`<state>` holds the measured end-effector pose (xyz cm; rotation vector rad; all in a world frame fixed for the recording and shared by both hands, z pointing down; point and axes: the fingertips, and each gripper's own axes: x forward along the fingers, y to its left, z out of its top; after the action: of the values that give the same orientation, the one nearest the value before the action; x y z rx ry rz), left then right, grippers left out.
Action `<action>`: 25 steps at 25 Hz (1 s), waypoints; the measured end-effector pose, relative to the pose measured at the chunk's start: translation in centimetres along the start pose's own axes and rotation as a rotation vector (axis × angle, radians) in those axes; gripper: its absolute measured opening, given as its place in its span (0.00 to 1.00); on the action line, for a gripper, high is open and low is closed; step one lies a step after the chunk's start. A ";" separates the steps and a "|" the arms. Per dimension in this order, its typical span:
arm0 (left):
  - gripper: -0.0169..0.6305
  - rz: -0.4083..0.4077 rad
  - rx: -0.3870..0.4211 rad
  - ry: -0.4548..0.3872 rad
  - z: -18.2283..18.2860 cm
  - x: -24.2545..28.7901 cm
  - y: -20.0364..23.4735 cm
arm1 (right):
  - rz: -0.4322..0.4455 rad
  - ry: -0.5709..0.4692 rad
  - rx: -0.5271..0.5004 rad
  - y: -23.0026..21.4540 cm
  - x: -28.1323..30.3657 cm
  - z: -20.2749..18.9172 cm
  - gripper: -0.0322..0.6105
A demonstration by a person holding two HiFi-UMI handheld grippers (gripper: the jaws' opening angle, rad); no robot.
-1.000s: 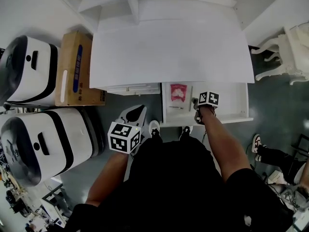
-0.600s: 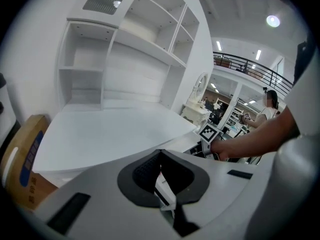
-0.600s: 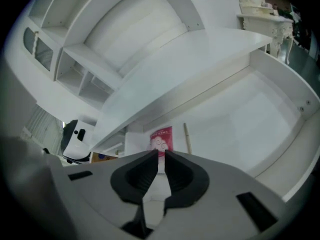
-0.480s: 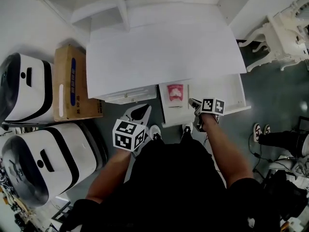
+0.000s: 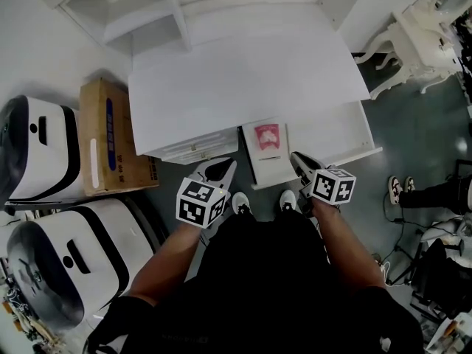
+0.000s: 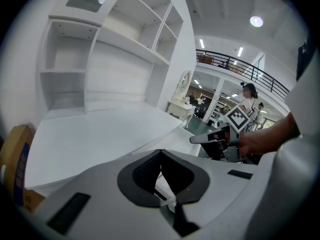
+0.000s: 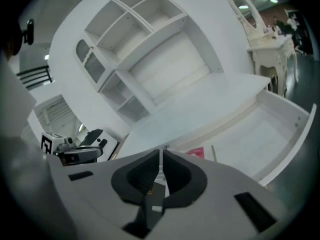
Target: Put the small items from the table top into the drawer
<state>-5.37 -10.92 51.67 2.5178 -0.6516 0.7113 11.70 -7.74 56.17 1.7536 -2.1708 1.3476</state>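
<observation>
Head view: what looks like a pink packet (image 5: 267, 136) lies at the left end of the open drawer (image 5: 346, 135). The left gripper (image 5: 219, 169) hangs just left of the drawer and the right gripper (image 5: 301, 162) at its front edge, both with jaws pressed together on nothing.

A wide, shallow white drawer (image 5: 332, 144) stands pulled out toward me from under the front edge of the white tabletop (image 5: 243, 80), on my right-hand side. Its walls are low and white. One small flat packet (image 5: 267, 137), pink-red with a pale picture on its face, lies flat in the drawer's left end, just beside the left wall and close to the tabletop's edge. To the packet's right, the drawer floor shows plain white up to the far wall.
</observation>
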 end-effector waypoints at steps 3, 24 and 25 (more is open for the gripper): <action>0.04 -0.001 0.001 -0.024 0.7 -0.2 -0.8 | 0.000 -0.020 -0.130 1.9 -1.3 0.6 0.11; 0.04 0.109 -0.053 -0.121 0.7 -0.3 -12.7 | 0.186 -0.066 -0.325 1.6 -12.9 1.7 0.10; 0.04 0.115 -0.056 -0.123 0.7 -0.4 -13.3 | 0.193 -0.065 -0.329 1.6 -13.4 1.4 0.10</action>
<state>1.81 -0.57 47.19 2.5033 -0.8531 0.5713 15.91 1.74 47.36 1.5195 -2.4780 0.9015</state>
